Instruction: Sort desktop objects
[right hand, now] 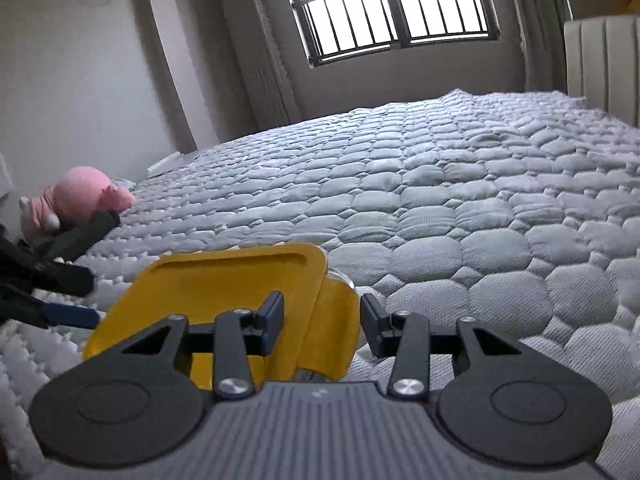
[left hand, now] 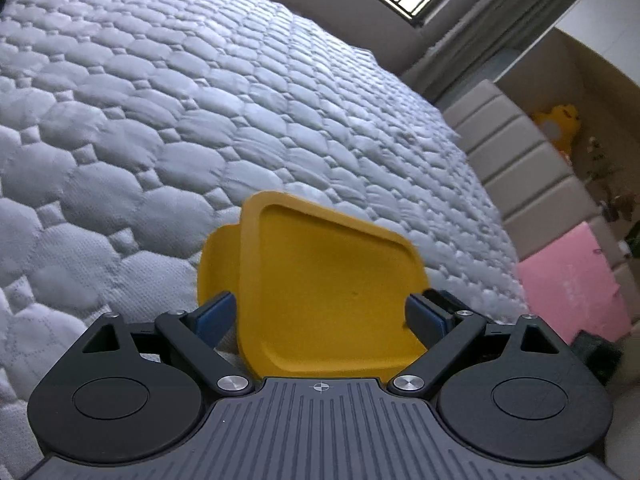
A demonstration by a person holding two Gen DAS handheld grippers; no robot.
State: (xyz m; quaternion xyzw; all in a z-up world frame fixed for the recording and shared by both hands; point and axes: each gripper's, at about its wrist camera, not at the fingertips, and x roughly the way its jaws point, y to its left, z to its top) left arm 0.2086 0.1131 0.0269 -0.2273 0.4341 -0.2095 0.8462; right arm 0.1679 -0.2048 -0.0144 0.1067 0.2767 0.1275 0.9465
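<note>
The yellow lid (left hand: 328,296) hides most of the yellow container (left hand: 218,264) behind it; their contact is unclear.

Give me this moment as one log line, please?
left gripper: astride yellow tray | right gripper: open at tray's edge | surface: quilted mattress

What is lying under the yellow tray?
The quilted grey mattress lies under the yellow tray, and a yellow tab-like piece shows beneath its edge, between the right gripper fingers. What this piece is stays hidden.
</note>
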